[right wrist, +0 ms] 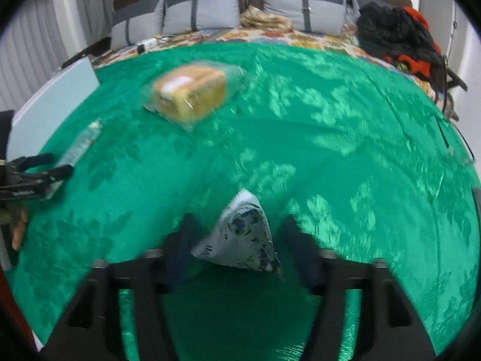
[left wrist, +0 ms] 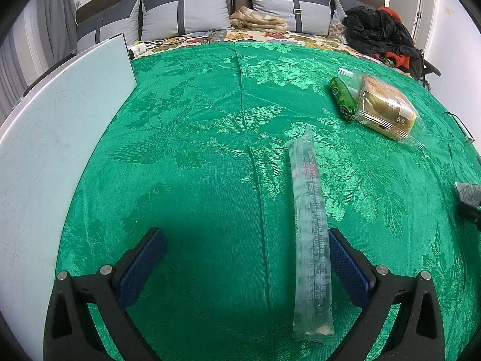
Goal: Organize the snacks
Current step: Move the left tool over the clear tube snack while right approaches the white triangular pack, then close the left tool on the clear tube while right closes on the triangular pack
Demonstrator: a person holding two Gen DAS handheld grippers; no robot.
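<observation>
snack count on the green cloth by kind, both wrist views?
Clear long sleeve packs: 1, long clear sleeve
Green wrapped rolls: 1, green roll
Bagged bread loaves: 1, bread bag
White printed pouches: 1, white pouch, between the right gripper fingers
Total: 4

Left gripper [left wrist: 246,258]: black angular arms, blue textured pads [left wrist: 348,270], silver round screws. Right gripper [right wrist: 240,252]: same black frame, pads apparently dark blue, blurred. Bare fingers [right wrist: 18,230] at left edge.
</observation>
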